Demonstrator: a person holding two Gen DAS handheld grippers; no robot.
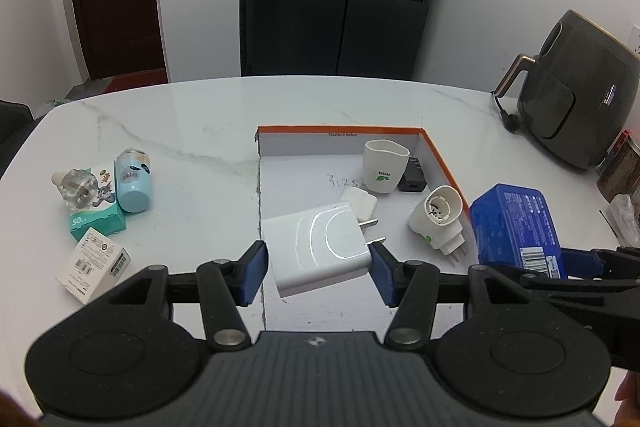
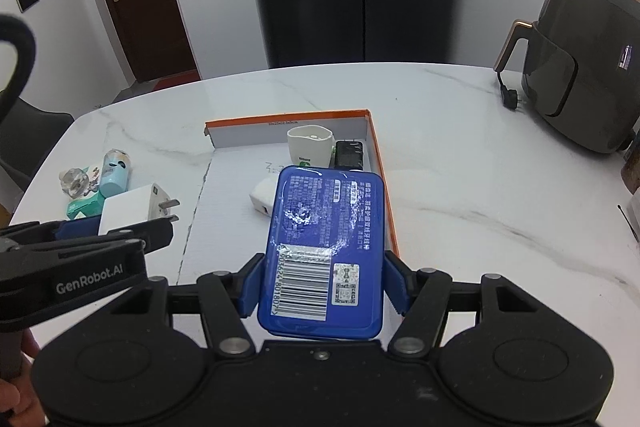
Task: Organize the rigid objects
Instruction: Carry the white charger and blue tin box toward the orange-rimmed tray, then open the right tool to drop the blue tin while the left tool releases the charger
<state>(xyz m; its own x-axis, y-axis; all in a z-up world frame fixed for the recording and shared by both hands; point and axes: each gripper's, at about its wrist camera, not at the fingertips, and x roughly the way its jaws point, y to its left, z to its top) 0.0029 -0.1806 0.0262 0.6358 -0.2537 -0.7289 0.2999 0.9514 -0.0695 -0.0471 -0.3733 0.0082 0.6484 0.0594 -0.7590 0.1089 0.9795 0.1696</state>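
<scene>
Right now both hands are loaded: the left hand-held gripper (image 1: 319,269) pinches a white charger (image 1: 318,251) by its flat sides, prongs toward two o'clock, and the right hand-held gripper (image 2: 322,283) clamps a blue tin (image 2: 326,251) across its width, its long axis running straight ahead toward twelve. Both loads hang over the near part of the tray (image 1: 444,163), an orange-edged shallow box lying on the tabletop (image 1: 192,131). Of the two, the left one looks nearer a clear landing spot: bare tray floor lies directly under and ahead of the charger, toward twelve. The tin's far end points at the white cup (image 2: 311,146) and black adapter (image 2: 350,155) in the far right corner, with a small white plug (image 2: 262,199) at its eleven o'clock, so I'd judge its open room to be close in, along the tray's right wall. In the left view a white plug-in unit (image 1: 438,221) also sits by that wall at about two o'clock, narrowing the gap. The tray's left wall seems folded flat, giving easy entry from nine o'clock. Still loose on the tabletop at ten o'clock are a bottle (image 1: 133,183), a glass piece (image 1: 78,187) and small boxes (image 1: 94,269).
</scene>
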